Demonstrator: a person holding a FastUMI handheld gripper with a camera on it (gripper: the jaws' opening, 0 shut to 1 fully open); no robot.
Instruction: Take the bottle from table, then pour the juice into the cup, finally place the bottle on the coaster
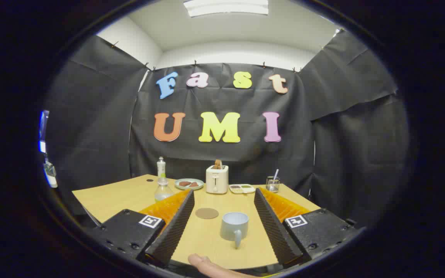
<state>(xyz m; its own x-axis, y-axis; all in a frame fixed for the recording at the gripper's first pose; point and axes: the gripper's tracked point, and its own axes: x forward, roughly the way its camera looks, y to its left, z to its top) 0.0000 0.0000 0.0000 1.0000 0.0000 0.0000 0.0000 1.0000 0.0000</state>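
Between the spread fingers of the gripper (222, 216), which held nothing, stood the cup (234, 228) on the table (106, 199), its handle facing the camera. Just beyond the cup lay the coaster (207, 213); farther beyond the cup, past the left finger, stood the bottle (162, 185)

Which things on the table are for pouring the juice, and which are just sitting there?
For the job: bottle, cup, coaster, open gripper.
Just sitting: toaster, plate, small tray, glass with straw.
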